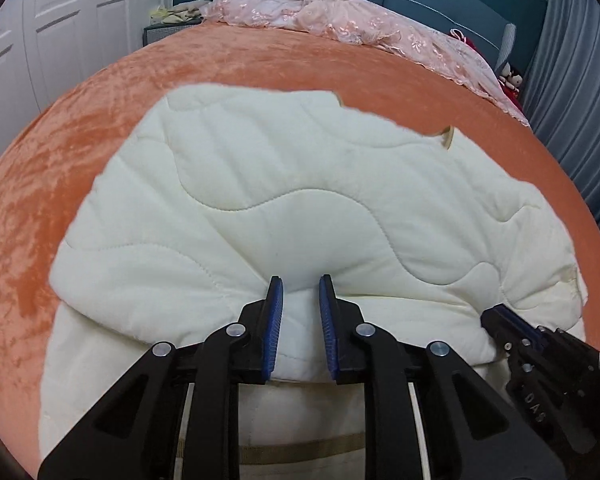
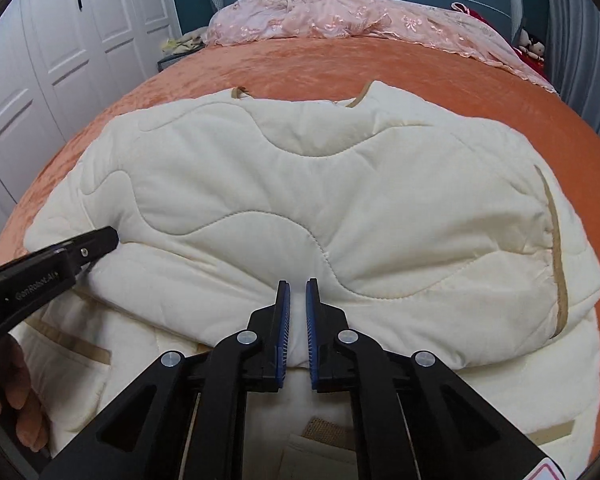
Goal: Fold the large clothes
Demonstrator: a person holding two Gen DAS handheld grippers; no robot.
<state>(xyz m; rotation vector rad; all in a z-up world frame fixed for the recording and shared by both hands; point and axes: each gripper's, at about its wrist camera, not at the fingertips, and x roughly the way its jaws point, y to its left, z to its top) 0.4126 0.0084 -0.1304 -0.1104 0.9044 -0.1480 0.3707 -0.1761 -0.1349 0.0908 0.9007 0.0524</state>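
A: How far along?
B: The quilted cream coat (image 2: 300, 208) lies mid-bed on the orange bedspread (image 2: 300, 64), near half folded over; more folds remain.
A: Grippers?
B: The left gripper (image 1: 300, 292) and right gripper (image 2: 297, 288) each pinch the near fold.

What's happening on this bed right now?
A person with tongs in each hand is folding a cream quilted jacket on the orange bedspread. The left tongs and right tongs each pinch the thick folded edge nearest the cameras, side by side. The jacket's upper layer is already doubled over the lower. A pink embroidered cover lies bunched by the headboard.
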